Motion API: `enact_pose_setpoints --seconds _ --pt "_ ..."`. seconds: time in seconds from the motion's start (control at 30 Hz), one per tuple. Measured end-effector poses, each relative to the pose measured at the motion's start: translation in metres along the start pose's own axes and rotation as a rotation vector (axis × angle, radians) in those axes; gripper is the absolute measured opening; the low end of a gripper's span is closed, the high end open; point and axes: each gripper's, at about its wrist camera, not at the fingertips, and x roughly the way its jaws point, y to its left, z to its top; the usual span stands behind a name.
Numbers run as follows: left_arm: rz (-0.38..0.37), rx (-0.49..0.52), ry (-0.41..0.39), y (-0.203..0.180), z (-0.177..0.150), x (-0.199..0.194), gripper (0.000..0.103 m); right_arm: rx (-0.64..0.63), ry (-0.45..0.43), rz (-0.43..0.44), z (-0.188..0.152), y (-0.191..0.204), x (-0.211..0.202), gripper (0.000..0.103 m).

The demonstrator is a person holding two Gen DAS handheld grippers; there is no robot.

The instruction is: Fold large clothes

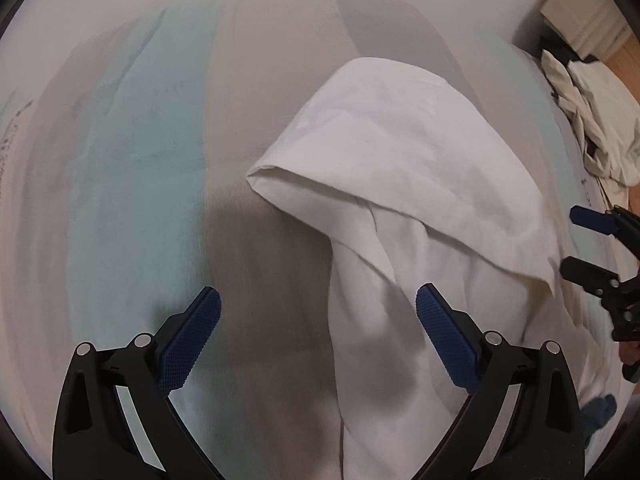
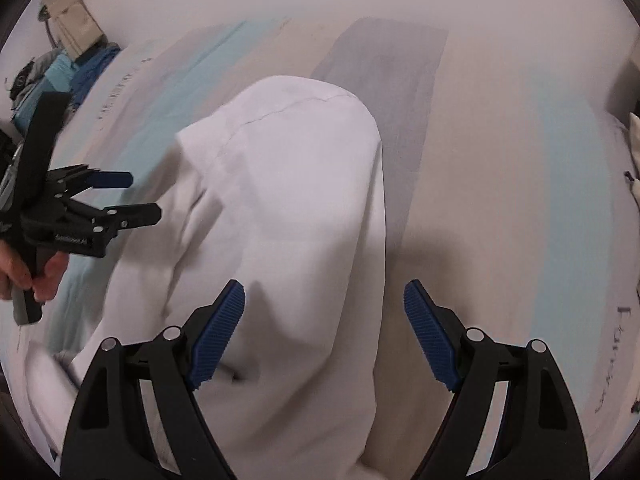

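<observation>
On the striped bed [image 1: 132, 200] the limp, light white garment [image 1: 400, 168] should be pinched at its folded edge; both left gripper [image 1: 318, 336] and right gripper [image 2: 324, 332] gape empty

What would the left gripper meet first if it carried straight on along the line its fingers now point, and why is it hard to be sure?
Probably the white garment, near its left edge. The left gripper is open and empty; the striped bedcover lies beside. Blur leaves depth uncertain.
</observation>
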Motion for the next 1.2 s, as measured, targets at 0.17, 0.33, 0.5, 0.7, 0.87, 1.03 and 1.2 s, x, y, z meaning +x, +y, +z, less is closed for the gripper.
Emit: enact_pose_setpoints --seconds 0.17,0.33,0.5,0.7,0.87,1.03,1.2 --pt "0.015 0.023 -0.010 0.004 0.015 0.017 0.096 -0.020 -0.005 -0.002 0.014 -0.002 0.018 0.079" --pt "0.008 -0.022 0.007 0.014 0.034 0.036 0.096 0.010 0.013 0.019 0.026 -0.009 0.037 0.072" --pt "0.002 -0.079 0.030 0.017 0.044 0.051 0.097 0.014 0.074 0.034 0.030 -0.009 0.059 0.050" --pt "0.003 -0.067 -0.004 0.011 0.056 0.045 0.069 0.077 0.080 0.075 0.035 -0.018 0.057 0.019" --pt "-0.010 -0.014 -0.035 0.002 0.066 0.026 0.011 0.117 0.074 0.111 0.038 -0.029 0.041 0.008" --pt "0.032 0.066 -0.133 -0.023 0.064 -0.012 0.003 0.116 0.054 0.113 0.038 -0.032 0.018 0.006" --pt "0.104 0.122 -0.249 -0.050 0.043 -0.062 0.003 0.126 0.018 0.116 0.031 -0.031 -0.020 0.006"
